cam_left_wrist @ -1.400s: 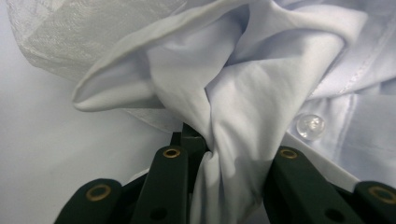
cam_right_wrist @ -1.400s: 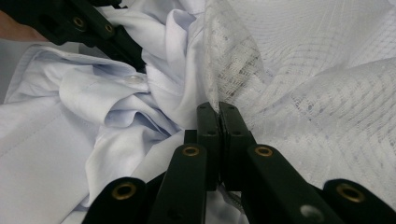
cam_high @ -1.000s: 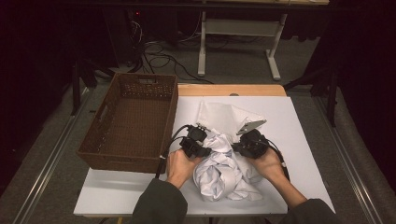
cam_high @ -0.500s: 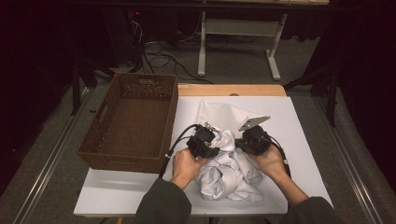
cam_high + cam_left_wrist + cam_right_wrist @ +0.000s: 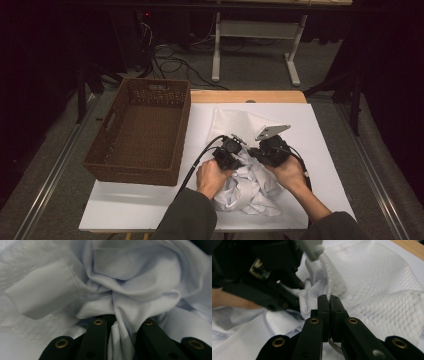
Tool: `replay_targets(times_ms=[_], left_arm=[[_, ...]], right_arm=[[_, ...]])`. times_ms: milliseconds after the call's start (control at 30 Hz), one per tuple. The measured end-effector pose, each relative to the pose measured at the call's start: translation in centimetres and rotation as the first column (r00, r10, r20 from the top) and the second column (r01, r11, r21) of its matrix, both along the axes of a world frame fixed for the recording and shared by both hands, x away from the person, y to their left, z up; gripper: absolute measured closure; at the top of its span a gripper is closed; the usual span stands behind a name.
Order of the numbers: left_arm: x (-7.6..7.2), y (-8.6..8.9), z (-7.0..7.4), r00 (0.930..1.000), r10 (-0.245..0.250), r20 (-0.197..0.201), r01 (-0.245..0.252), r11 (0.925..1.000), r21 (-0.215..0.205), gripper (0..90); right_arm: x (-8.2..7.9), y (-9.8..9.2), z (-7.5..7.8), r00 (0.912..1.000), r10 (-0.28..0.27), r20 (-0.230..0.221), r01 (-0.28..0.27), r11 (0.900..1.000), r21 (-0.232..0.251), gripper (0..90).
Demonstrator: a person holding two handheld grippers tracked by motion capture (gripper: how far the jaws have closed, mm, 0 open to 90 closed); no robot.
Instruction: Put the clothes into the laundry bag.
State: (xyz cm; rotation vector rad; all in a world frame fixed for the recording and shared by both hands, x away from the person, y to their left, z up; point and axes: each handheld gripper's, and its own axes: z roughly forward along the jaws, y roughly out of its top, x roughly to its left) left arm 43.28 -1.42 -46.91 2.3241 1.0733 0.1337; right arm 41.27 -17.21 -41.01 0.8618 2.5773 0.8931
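Basically both tongs, left (image 5: 239, 154) and right (image 5: 256, 151), are clamped on the shirt (image 5: 248, 189) and mesh bag (image 5: 235, 122) bunched mid-bench, so the basket (image 5: 142, 172) lies off my left hand.

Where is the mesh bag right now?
In the high view, the mesh bag lies mid-table, right of the wicker basket, behind the crumpled white garment; the right gripper pinches its edge.
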Motion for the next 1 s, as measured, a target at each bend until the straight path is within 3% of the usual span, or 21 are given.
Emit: replay_targets(times_ms=[133,267,367,467,567,633,700,767,833,900,1000], left_arm=[[-0.1,0.4,0.2,0.9996,0.022,0.017,-0.023,0.9997,0.012,74.6],[-1.0,2.2,1.8,0.999,0.033,0.028,-0.034,0.9985,0.043,50.9],[-1.6,3.7,3.3,0.9965,0.058,0.06,-0.061,0.997,0.048,39.2],[-1.6,4.6,3.9,0.9936,0.074,0.085,-0.077,0.9964,0.035,35.5],[-0.9,4.5,3.4,0.993,0.086,0.081,-0.088,0.9956,0.03,34.3],[-0.3,4.2,2.8,0.9914,0.088,0.097,-0.09,0.9958,0.015,35.4],[0.6,3.7,2.1,0.9868,0.088,0.136,-0.087,0.9961,-0.009,37.7],[1.5,3.3,1.4,0.9891,0.087,0.118,-0.081,0.9951,-0.056,46.6],[1.8,3.1,0.9,0.9931,0.062,0.1,-0.052,0.9938,-0.098,62.5],[1.7,3.0,0.8,0.9959,0.033,0.085,-0.023,0.9927,-0.118,73.6],[1.2,3.4,1.4,0.996,-0.002,0.089,0.014,0.9915,-0.129,82.5]], right_arm=[[-0.1,0.2,-0.5,0.9999,0.007,-0.011,-0.007,1.0,-0.012,89.5],[-0.2,0.2,-1.1,0.9997,0.013,-0.021,-0.014,0.999,-0.049,89.5],[0.0,0.1,-1.4,0.9996,0.006,-0.028,-0.007,0.999,-0.043,89.4],[0.0,0.1,-1.5,0.9995,0.008,-0.029,-0.009,0.999,-0.044,89.4],[0.0,0.1,-1.5,0.9995,0.004,-0.032,-0.005,0.999,-0.046,89.4],[0.0,0.1,-1.5,0.9992,0.003,-0.039,-0.005,0.999,-0.049,89.4],[0.0,0.1,-1.6,0.9992,-0.003,-0.039,0.001,0.999,-0.05,89.4],[0.1,0.1,-1.7,0.9992,-0.004,-0.039,0.002,0.999,-0.052,89.4],[0.1,-0.1,-1.9,0.9987,-0.016,-0.049,0.013,0.999,-0.051,89.4],[0.3,-0.3,-2.2,0.9982,-0.015,-0.058,0.012,0.998,-0.058,89.4],[0.7,-0.1,-2.5,0.9968,-0.021,-0.077,0.016,0.998,-0.064,89.4]])
